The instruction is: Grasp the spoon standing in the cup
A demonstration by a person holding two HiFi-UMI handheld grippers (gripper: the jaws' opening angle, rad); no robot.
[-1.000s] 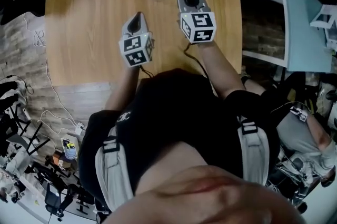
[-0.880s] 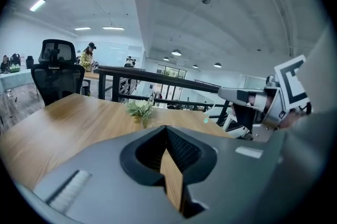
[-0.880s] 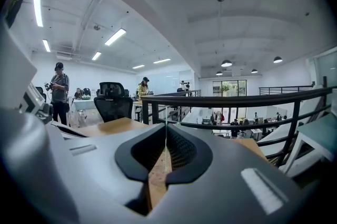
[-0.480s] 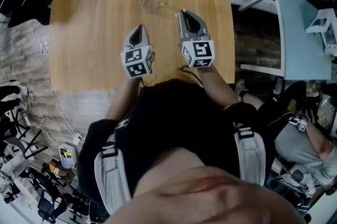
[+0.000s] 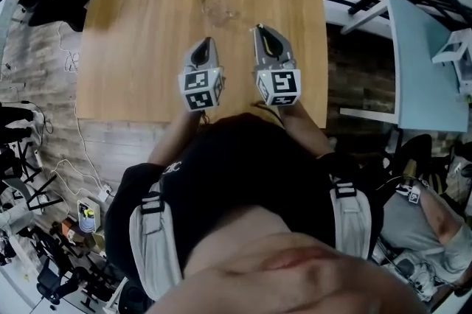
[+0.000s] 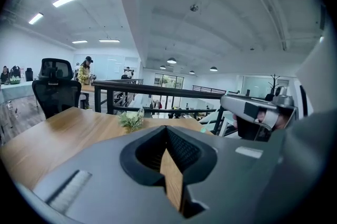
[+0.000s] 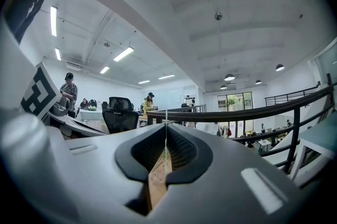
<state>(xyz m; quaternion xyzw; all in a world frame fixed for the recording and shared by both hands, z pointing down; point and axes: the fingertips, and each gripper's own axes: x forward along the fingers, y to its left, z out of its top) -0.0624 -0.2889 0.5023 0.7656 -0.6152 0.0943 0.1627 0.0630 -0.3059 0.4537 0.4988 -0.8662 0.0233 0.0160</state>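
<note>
Right gripper (image 5: 258, 29) back from cup (image 5: 219, 10) — fingers (image 7: 184, 152) together, empty, on left gripper (image 5: 207, 41) too

Three cameras: one overhead on the head, one low on each gripper, all facing the table's far end.

The head view looks steeply down past the person's black-clad torso (image 5: 243, 180) onto the rectangular light-brown wooden table (image 5: 140, 47), seeing the left gripper (image 5: 207, 43) and the right gripper (image 5: 259, 31) from behind. The left gripper view sits low and close over the table top, facing far. It shares with the head view the small green-and-white plant sprig (image 6: 131, 120) and the black metal railing (image 6: 158, 89), and it catches the right gripper at its right. The right gripper view tilts higher, mostly at the ceiling, and shares that railing.
</note>
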